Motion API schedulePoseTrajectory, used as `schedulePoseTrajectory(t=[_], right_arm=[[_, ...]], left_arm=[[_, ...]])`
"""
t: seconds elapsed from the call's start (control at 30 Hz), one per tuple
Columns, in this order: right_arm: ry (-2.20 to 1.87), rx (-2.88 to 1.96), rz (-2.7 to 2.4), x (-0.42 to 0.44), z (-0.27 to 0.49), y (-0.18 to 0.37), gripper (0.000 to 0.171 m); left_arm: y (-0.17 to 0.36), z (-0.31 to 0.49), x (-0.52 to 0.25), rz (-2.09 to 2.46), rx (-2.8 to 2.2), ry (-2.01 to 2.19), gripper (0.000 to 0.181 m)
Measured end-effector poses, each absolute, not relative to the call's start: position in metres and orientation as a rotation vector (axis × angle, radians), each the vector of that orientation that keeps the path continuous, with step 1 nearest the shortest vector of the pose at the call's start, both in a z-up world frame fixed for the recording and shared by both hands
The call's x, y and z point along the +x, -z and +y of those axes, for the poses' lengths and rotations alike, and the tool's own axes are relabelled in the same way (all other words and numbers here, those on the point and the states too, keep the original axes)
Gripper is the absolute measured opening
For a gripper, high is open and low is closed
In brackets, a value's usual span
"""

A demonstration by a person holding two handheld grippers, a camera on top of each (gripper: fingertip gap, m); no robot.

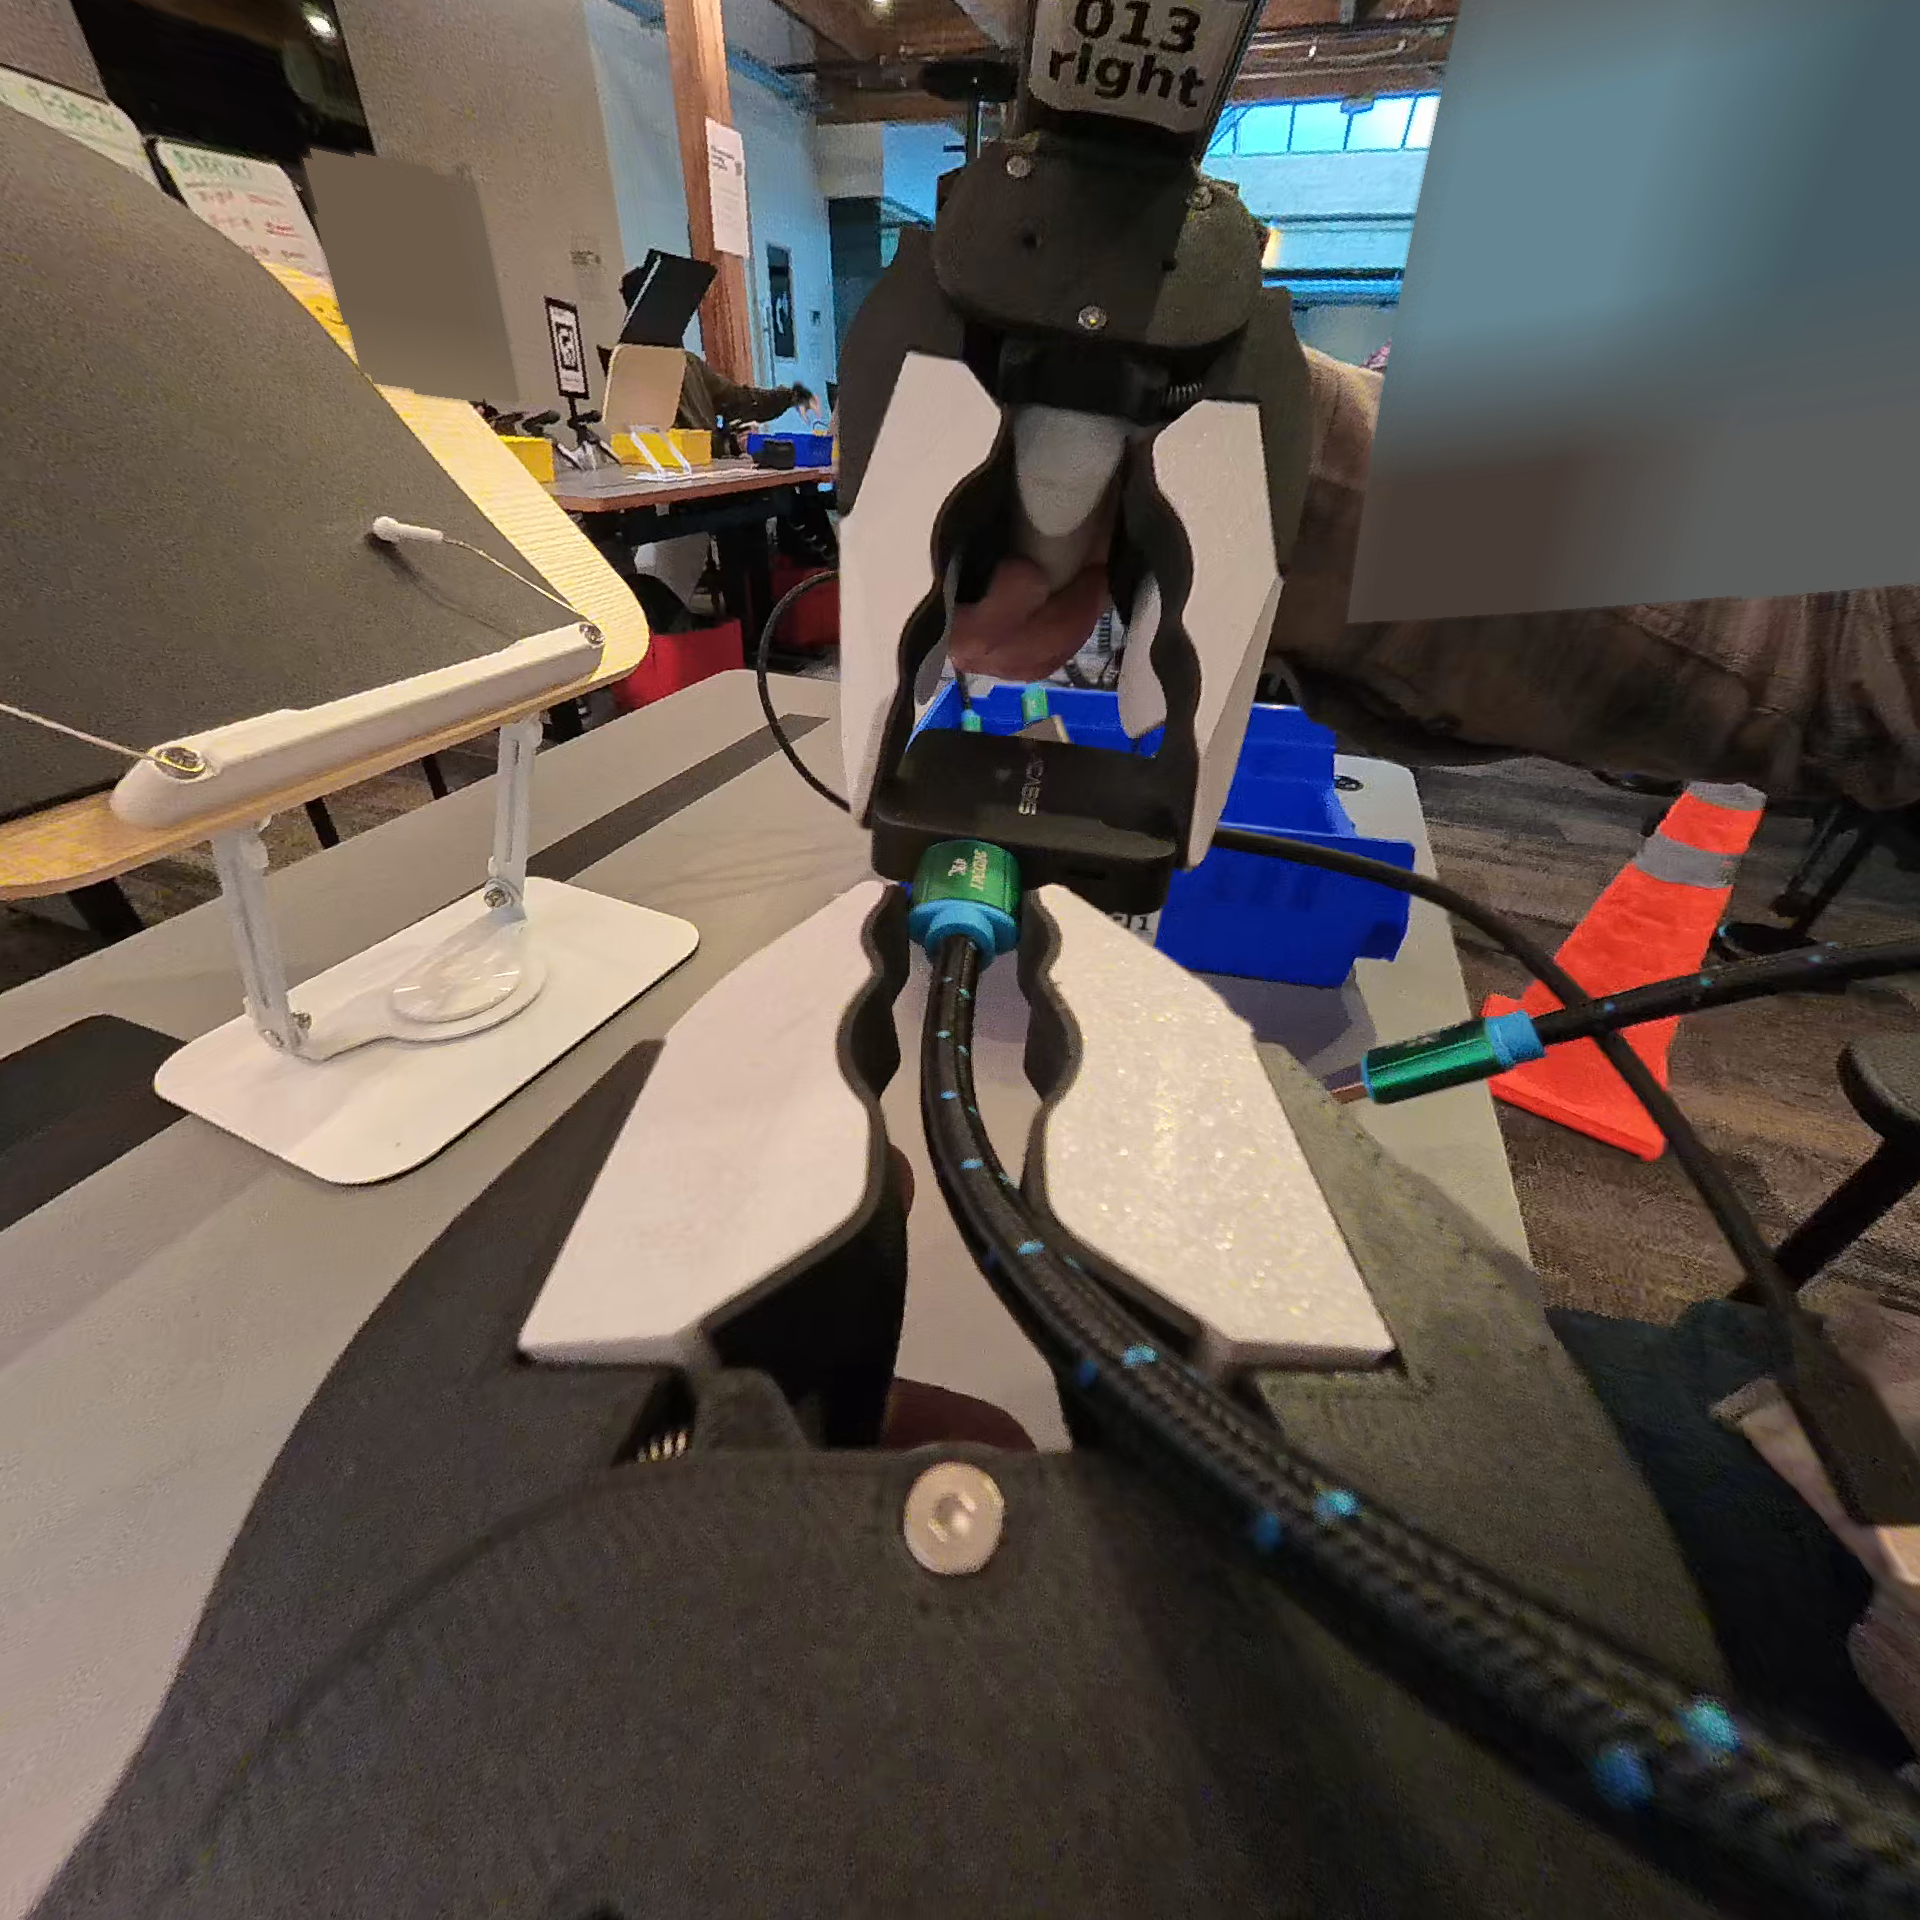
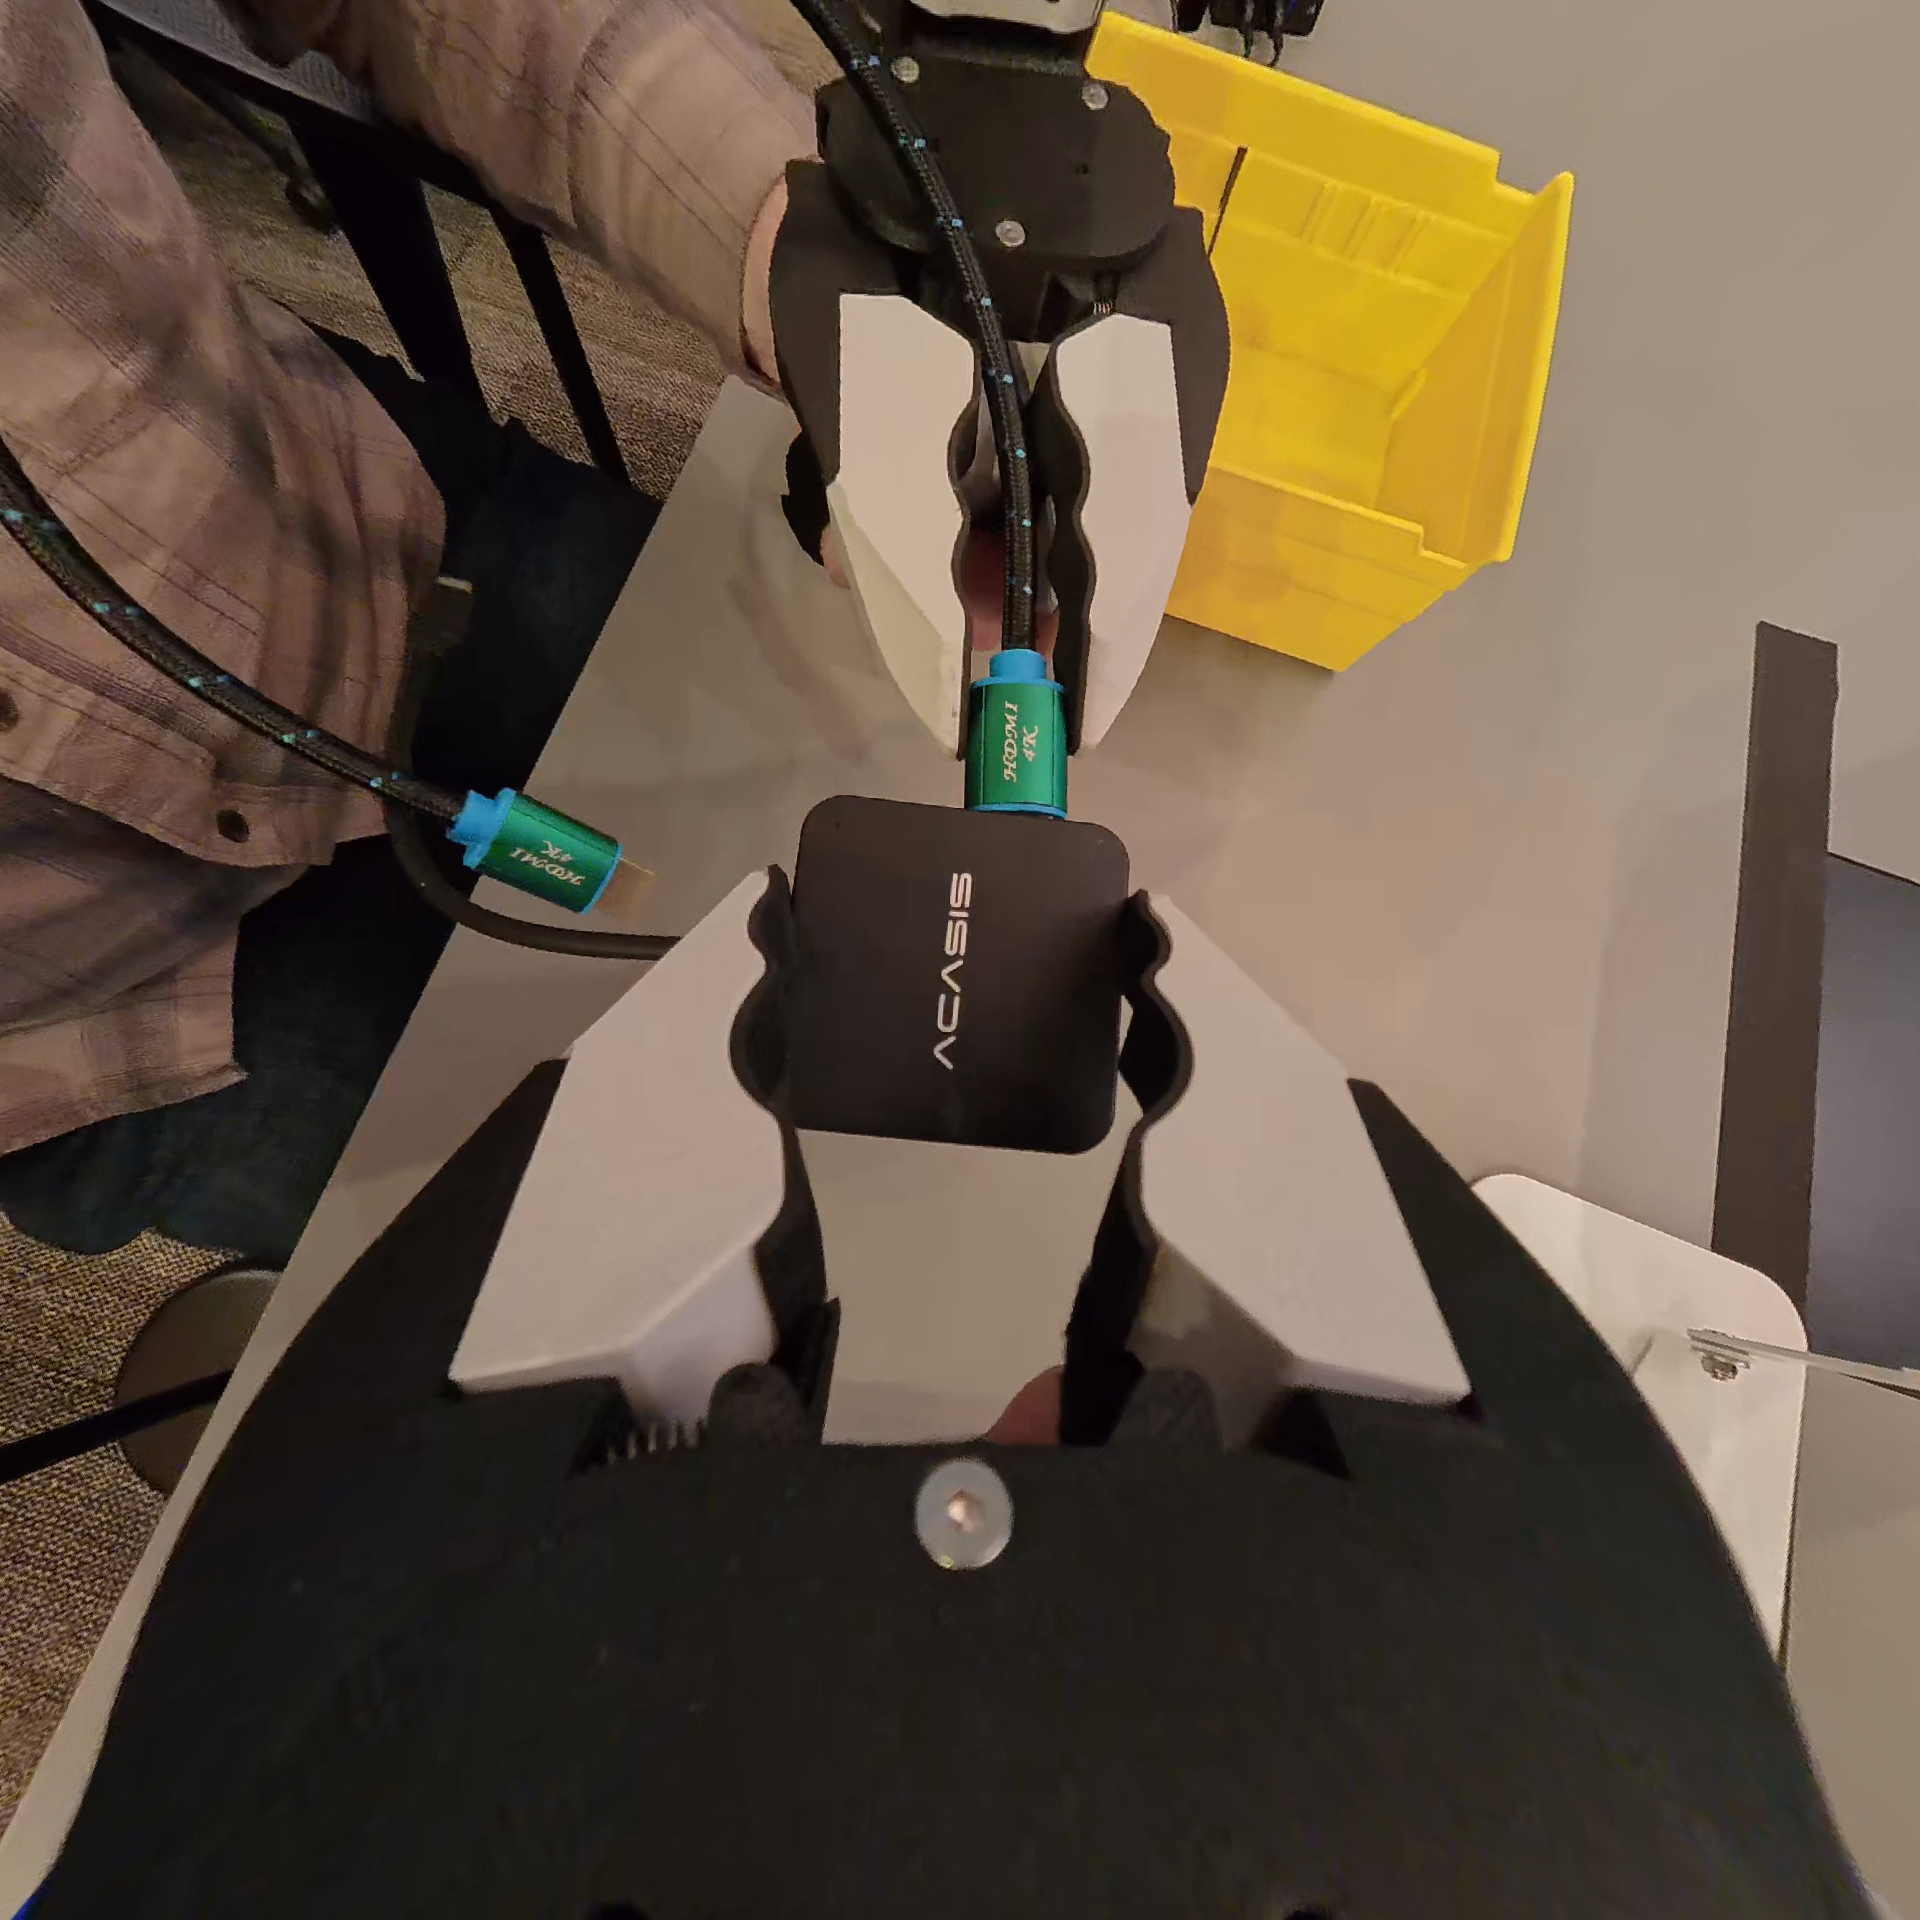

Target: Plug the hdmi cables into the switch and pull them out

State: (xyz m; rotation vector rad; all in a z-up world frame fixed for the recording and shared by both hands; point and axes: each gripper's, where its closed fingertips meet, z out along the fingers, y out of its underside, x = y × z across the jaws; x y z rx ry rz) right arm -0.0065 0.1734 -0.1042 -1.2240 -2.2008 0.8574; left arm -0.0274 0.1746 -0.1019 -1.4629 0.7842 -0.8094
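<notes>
My right gripper point(image 2: 951, 920) is shut on the sides of a small black HDMI switch point(image 2: 956, 977) and holds it above the grey table point(image 2: 1403, 883). My left gripper point(image 1: 961, 914) faces it and is shut on the rear of a green HDMI plug point(image 1: 961, 878) with a blue collar. The plug's front sits in a port on the switch's edge point(image 1: 1029, 821). In the right wrist view the same plug point(image 2: 1016, 743) sits between the left gripper's fingertips point(image 2: 940, 686). A second green plug point(image 2: 545, 852) on a braided cable hangs loose at the left; it also shows in the left wrist view point(image 1: 1444, 1060).
A yellow bin point(image 2: 1351, 416) stands on the table behind the left gripper. A blue bin point(image 1: 1278, 862) stands behind the switch. A white stand point(image 1: 416, 997) carries a tilted board at the left. An orange cone point(image 1: 1631, 956) is on the floor. A person's plaid sleeve point(image 2: 156, 520) is close by. My two grippers' fingertips are within a few centimetres of each other.
</notes>
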Motion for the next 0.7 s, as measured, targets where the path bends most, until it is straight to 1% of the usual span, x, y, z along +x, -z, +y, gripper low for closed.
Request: schedulePoseTrajectory(t=[0.7], right_arm=[[-0.725,-1.189,-2.213,0.001,0.161,0.100,0.060]], left_arm=[[0.089,0.161,-0.017,0.863,-1.368,0.816,0.020]])
